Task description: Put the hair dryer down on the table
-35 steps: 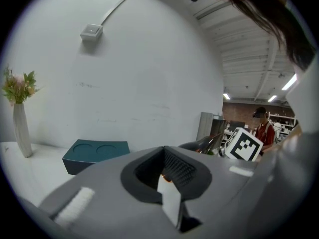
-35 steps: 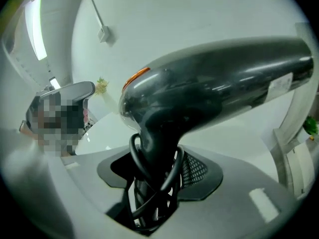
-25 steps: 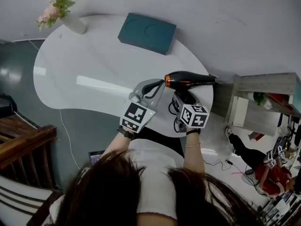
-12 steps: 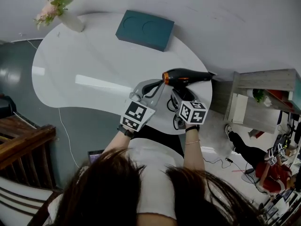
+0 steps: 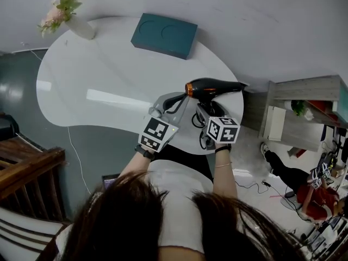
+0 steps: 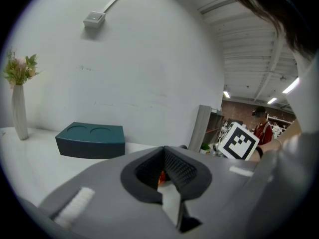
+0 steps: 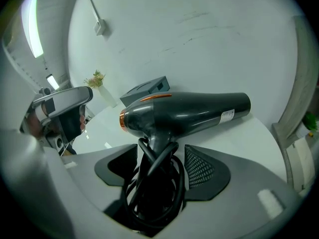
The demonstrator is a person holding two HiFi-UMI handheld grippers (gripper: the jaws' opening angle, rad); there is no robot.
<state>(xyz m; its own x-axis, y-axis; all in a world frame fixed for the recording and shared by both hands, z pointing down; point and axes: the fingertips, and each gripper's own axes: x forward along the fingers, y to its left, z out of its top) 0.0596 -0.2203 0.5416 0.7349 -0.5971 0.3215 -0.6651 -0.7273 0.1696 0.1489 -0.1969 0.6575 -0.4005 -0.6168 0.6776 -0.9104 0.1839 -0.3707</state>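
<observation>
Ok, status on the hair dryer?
Right gripper jaws just opened, hair dryer handle loose between. Left gripper shut, empty. Hair dryer over table's near edge, touchdown unconfirmed. Teal box well clear.

Left of the hair dryer [image 5: 215, 86] the desk [image 5: 98, 69] lies bare and passable. Behind the hair dryer, at the desk's far edge, a teal box [image 5: 164, 34] stands in the way; far left, a vase [image 5: 81, 27].

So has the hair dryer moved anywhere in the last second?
No, not noticeably. The hair dryer keeps much the same gap to the teal box and stays near the same table edge; the whole picture merely shifted with the camera.
</observation>
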